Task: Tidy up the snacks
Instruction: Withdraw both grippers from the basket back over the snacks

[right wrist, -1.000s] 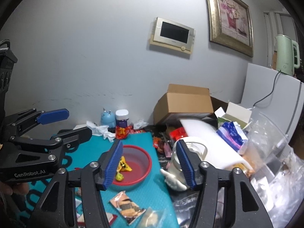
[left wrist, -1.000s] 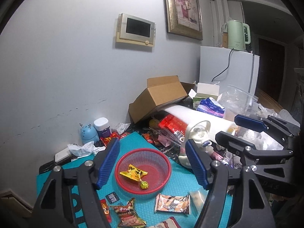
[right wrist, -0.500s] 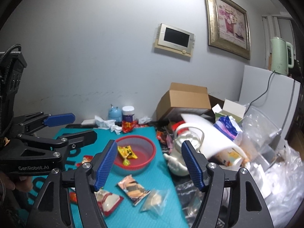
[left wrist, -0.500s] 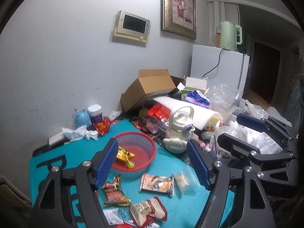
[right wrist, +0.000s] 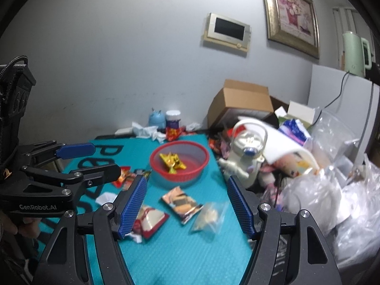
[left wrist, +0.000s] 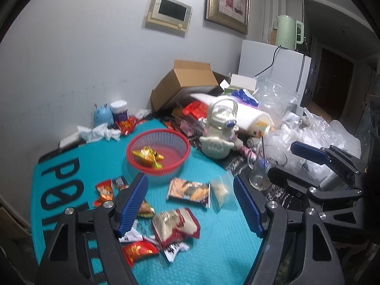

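A red mesh basket (left wrist: 177, 163) (right wrist: 201, 163) stands on the teal mat (left wrist: 225, 256) with a yellow snack pack (left wrist: 147, 156) (right wrist: 172, 160) inside. Several loose snack packs lie in front of it: an orange-pictured pack (left wrist: 188, 191) (right wrist: 181, 201), a clear bag (left wrist: 219, 190) (right wrist: 209, 217), a red-and-white pack (left wrist: 174, 224) (right wrist: 149, 219) and small red packs (left wrist: 104, 192). My left gripper (left wrist: 190, 204) is open and empty above these packs. My right gripper (right wrist: 186, 205) is open and empty, to the right of the left one (right wrist: 78, 163).
A white bear-shaped bottle (left wrist: 218, 133) (right wrist: 244, 161) stands right of the basket. A glass (left wrist: 260, 171), plastic bags (right wrist: 332, 201), a cardboard box (left wrist: 187, 83), a blue figure (left wrist: 102, 116), a jar (left wrist: 120, 111) and tissues (left wrist: 99, 133) crowd the mat's far and right sides.
Both grippers have pulled back and up from the basket. More of the mat and the loose packs in front of the basket have come into view. Both stay open.
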Tool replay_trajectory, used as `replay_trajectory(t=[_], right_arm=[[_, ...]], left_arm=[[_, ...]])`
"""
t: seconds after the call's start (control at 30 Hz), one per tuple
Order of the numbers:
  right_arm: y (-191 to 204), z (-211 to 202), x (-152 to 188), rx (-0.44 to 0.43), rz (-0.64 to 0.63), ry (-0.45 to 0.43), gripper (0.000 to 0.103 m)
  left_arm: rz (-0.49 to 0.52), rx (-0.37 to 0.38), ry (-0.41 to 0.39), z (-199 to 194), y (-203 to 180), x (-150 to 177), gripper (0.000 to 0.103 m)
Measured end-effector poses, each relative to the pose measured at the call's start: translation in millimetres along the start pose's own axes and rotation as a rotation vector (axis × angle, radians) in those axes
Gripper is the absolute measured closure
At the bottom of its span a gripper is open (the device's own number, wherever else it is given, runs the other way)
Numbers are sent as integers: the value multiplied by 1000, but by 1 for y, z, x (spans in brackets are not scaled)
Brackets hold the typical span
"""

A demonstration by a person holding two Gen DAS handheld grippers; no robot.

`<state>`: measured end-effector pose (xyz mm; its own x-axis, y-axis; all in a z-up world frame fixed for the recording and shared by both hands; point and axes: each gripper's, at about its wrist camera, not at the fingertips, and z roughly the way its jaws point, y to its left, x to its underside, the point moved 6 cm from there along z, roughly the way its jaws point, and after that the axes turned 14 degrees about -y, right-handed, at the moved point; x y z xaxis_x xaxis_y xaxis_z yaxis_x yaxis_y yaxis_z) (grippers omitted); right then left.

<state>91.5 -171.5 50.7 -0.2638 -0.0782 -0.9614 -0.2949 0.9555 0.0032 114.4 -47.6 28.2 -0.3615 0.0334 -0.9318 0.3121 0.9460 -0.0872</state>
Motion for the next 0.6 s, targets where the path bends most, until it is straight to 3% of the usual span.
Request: replay_trajectory(t=[0.6], right_arm=[[21, 5, 69, -129, 89, 127, 33]], left_arm=[[-35, -61, 91, -14, 6, 57, 29]])
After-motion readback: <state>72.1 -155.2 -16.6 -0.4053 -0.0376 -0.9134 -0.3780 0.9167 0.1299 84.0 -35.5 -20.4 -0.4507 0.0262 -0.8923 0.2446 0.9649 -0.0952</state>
